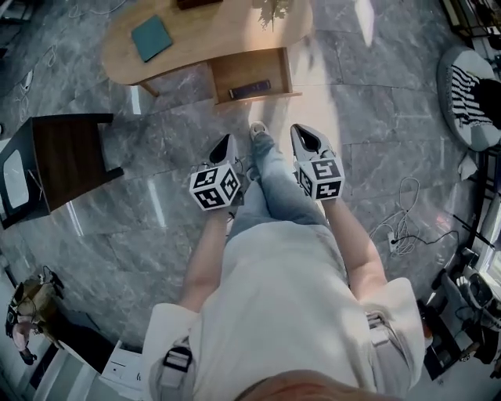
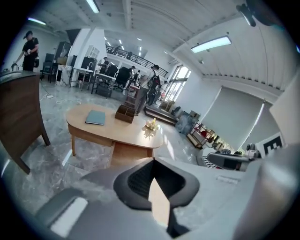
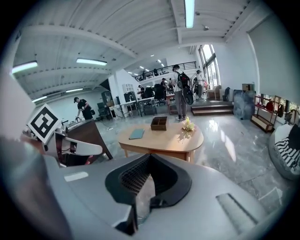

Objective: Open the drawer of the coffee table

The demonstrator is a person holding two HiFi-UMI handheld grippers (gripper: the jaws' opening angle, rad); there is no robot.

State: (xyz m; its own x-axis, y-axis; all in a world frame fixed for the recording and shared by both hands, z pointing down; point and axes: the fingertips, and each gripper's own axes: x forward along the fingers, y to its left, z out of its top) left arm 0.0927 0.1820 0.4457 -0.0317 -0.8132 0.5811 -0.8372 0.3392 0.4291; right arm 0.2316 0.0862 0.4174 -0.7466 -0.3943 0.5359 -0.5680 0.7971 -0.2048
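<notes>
The oval wooden coffee table [image 1: 211,39] stands at the top of the head view. Its drawer [image 1: 250,74] is pulled out toward me, with a dark flat object [image 1: 249,89] lying inside. Both grippers are held close to my body, well back from the table. My left gripper [image 1: 227,139] is shut with nothing between its jaws. My right gripper [image 1: 304,133] is shut and empty too. The left gripper view has the left gripper [image 2: 153,160] in front of the coffee table [image 2: 117,129], and the right gripper view shows the right gripper [image 3: 150,155] and the coffee table [image 3: 164,138] further off.
A teal book [image 1: 151,37], a small plant [image 1: 272,9] and a wooden organiser box [image 2: 125,113] sit on the table top. A dark side table [image 1: 66,157] stands to the left, cables [image 1: 403,227] lie on the floor to the right, and a striped cushion [image 1: 470,86] is at the far right.
</notes>
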